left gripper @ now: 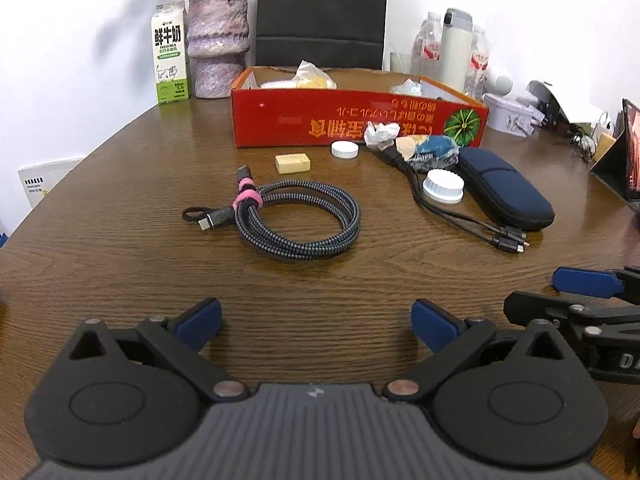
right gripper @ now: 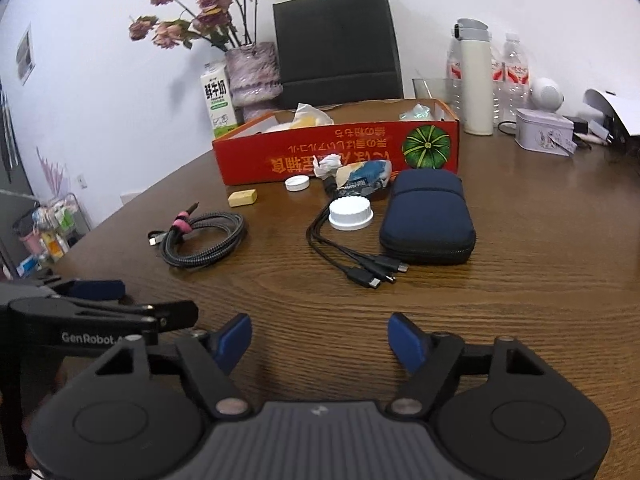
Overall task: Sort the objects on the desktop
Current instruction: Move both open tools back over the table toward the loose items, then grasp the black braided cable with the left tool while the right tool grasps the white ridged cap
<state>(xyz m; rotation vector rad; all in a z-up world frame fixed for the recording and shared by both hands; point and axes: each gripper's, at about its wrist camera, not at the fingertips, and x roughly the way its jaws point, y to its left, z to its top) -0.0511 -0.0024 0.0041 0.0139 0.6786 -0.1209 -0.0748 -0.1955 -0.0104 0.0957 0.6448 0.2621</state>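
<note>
At six o'clock in each wrist view, low over the wooden table (left gripper: 120,264), both tools hang with nothing in them. The left gripper (left gripper: 316,322) has its blue pads wide apart over bare wood; the right gripper (right gripper: 320,340) also stands apart, somewhat narrower, with nothing between its pads. Side by side and clear of the clutter, they look poised to choose a first item rather than to carry one.

Just beyond, at about twelve o'clock from the left gripper, lies the coiled braided cable (left gripper: 296,224), bound by a pink strap, so it should lift as one bundle. From the right gripper, toward one o'clock, the black multi-plug cable (right gripper: 352,256) sprawls loose, its plugs pointing back at the camera and its far end running under the large white lid (right gripper: 351,213); lifting the cable first would probably tip that lid. Touching or just beside the cable at two o'clock sits the navy zip case (right gripper: 428,216).

Farther on, a row of small things lines the front wall of the red box (right gripper: 256,160): a yellow block (right gripper: 242,197), a small white cap (right gripper: 297,183), crumpled tissue (right gripper: 326,165) and a blue-and-white wrapper (right gripper: 364,178). The box already holds wrappers, so it probably serves as the bin for the rubbish. Behind it, at the wall, stand a milk carton (right gripper: 218,100) and a vase (right gripper: 254,76).
</note>
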